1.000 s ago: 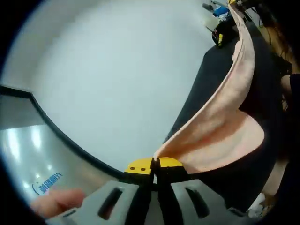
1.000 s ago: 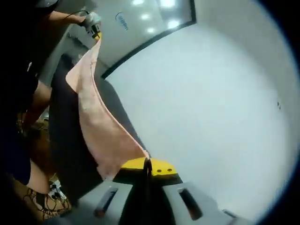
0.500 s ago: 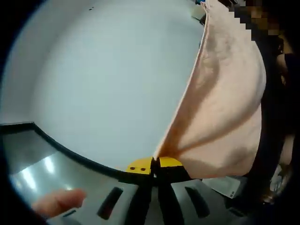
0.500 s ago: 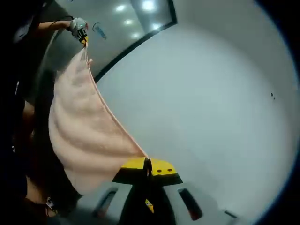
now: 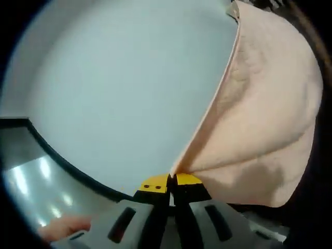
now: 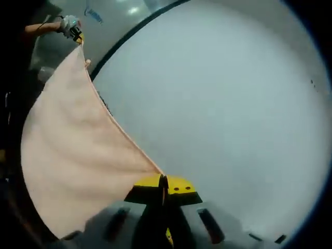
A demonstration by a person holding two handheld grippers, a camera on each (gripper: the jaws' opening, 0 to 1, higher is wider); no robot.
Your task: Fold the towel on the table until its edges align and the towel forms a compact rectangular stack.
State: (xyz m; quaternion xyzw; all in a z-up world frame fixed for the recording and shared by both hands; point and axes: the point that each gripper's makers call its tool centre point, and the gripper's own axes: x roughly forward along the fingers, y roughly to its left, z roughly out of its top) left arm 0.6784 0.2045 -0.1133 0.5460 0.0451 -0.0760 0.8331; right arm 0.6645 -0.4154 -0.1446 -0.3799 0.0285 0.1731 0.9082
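Note:
A peach towel [image 5: 259,119] hangs in the air, stretched between both grippers. My left gripper [image 5: 171,181] is shut on one top corner of it, yellow tips pressed together. In the right gripper view the towel [image 6: 72,150] spreads to the left, and my right gripper [image 6: 163,182] is shut on its other top corner. The left gripper [image 6: 74,32] also appears far off at the upper left there, holding the towel's far corner, with a person's hand behind it. The towel's top edge runs taut between the two grippers.
A plain white wall [image 5: 119,88] stands behind the towel in both views. A dark band [image 5: 57,155] edges a glossy panel with light reflections [image 5: 31,181] at the lower left. A person's finger [image 5: 62,228] shows beside the left gripper's body.
The towel has been raised and spread wider, showing a broader face in both views. Both grippers stay shut on its corners. The dark table surface has dropped out of sight.

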